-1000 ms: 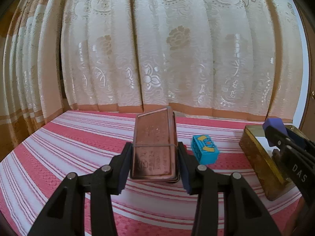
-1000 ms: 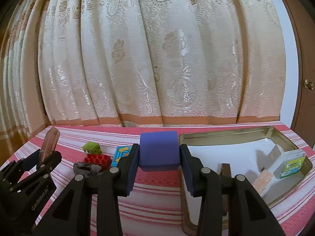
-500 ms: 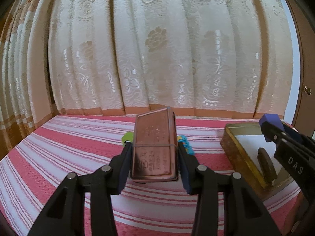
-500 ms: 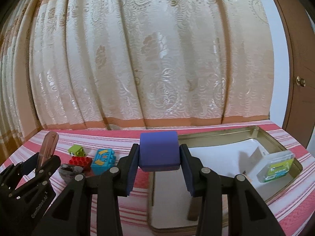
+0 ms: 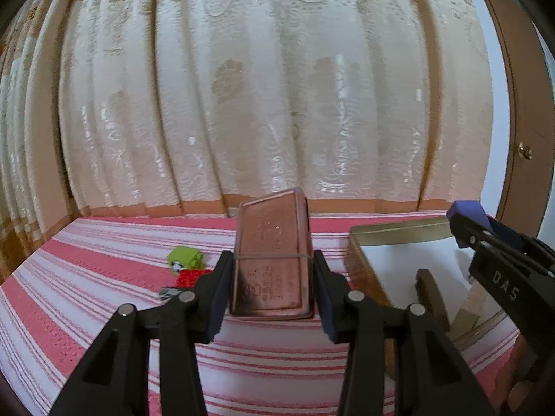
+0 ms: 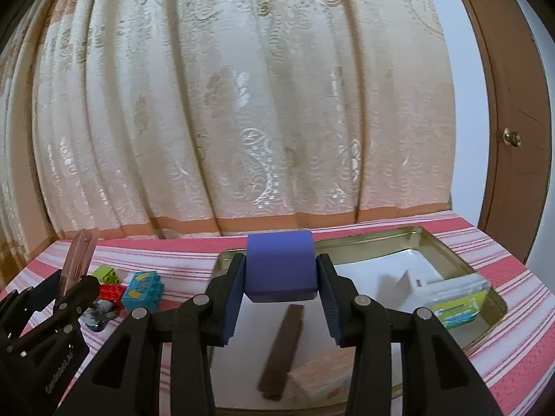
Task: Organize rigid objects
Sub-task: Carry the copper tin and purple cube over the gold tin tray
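My left claw (image 5: 271, 286) grips the copper tin (image 5: 271, 253), my right claw (image 6: 281, 286) the blue block (image 6: 281, 266). Tray (image 6: 461, 260) below already holds some; toy bricks (image 6: 143, 289) remain left.

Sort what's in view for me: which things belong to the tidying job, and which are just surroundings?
Part of the job:
- copper tin, held in the left gripper
- blue block, held in the right gripper
- metal tray with a brown strip and a clear box inside
- toy bricks on the cloth

Surroundings:
- curtain
- door
- striped tablecloth
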Tool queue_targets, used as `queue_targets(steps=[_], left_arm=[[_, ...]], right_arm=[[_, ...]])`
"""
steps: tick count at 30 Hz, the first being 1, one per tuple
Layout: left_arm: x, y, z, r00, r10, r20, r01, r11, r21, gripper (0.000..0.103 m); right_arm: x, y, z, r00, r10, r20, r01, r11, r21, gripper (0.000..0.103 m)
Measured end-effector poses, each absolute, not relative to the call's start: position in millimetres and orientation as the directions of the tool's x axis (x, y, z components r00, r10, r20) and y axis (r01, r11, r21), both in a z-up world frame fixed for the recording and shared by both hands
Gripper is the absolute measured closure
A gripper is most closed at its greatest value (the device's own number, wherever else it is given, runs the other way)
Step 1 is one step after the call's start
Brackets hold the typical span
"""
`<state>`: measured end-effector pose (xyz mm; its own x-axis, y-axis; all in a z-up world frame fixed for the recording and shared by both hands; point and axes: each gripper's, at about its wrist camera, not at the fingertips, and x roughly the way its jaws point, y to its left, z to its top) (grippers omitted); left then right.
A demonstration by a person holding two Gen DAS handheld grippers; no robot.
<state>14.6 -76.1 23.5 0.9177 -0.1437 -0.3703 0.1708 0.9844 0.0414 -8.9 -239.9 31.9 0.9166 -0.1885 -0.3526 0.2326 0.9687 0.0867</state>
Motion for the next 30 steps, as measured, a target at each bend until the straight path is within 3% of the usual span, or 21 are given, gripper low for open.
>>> queue_targets(steps=[30], left_arm=[[28,-190,18,0.863,-0.288,-0.415,0.335,0.941,0.045,0.06]], right_arm=[[7,-333,21,0.833,-0.319,-0.451,0.378,0.925,0.044,0.059]])
